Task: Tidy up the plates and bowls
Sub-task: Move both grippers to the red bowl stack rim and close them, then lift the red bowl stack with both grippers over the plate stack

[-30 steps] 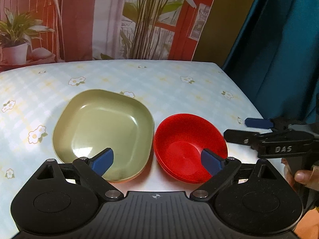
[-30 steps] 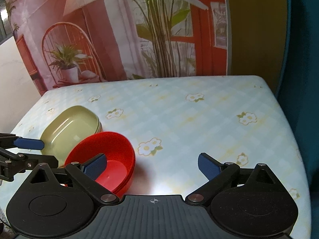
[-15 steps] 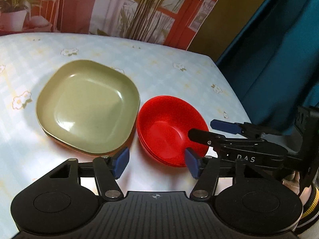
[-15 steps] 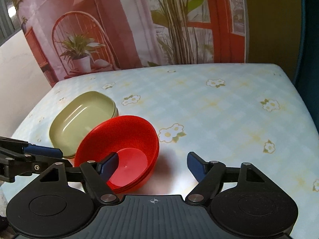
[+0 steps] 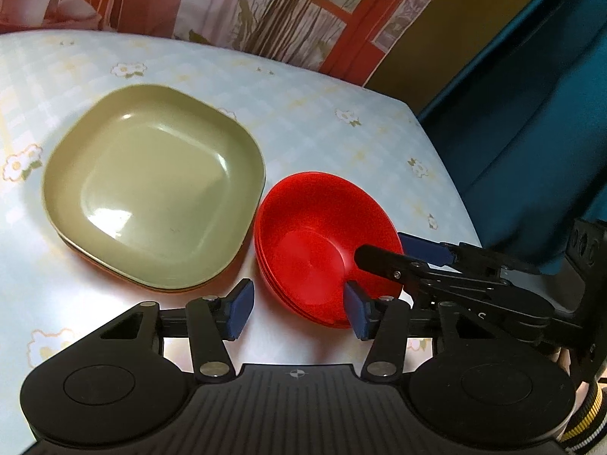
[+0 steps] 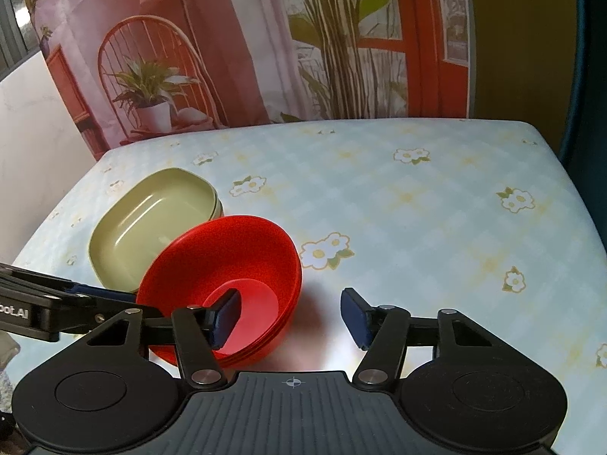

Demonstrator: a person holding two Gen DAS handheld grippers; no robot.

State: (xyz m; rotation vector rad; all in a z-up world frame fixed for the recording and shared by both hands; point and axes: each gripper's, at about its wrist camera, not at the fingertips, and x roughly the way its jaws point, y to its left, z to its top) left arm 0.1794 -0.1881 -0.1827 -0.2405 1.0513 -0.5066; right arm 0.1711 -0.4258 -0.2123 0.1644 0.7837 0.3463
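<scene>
A stack of olive-green square plates (image 5: 151, 185) lies on the flowered tablecloth, with a stack of red bowls (image 5: 322, 246) just to its right. My left gripper (image 5: 297, 313) is open and empty, just in front of the gap between plates and bowls. My right gripper (image 6: 288, 318) is open and empty; its left finger (image 6: 224, 316) hangs over the red bowls (image 6: 224, 265), its right finger over bare cloth. The plates (image 6: 151, 223) lie beyond the bowls in the right wrist view. The right gripper also shows at the right of the left wrist view (image 5: 409, 254).
The table (image 6: 417, 208) is covered with a pale blue checked cloth with flowers. Its right edge drops off beside a dark teal curtain (image 5: 531, 132). A printed backdrop with plants and a chair stands behind the far edge.
Both grippers' jaws have narrowed a little. The left gripper has pulled back and tilted; the right gripper has moved in closer over the red bowls.
</scene>
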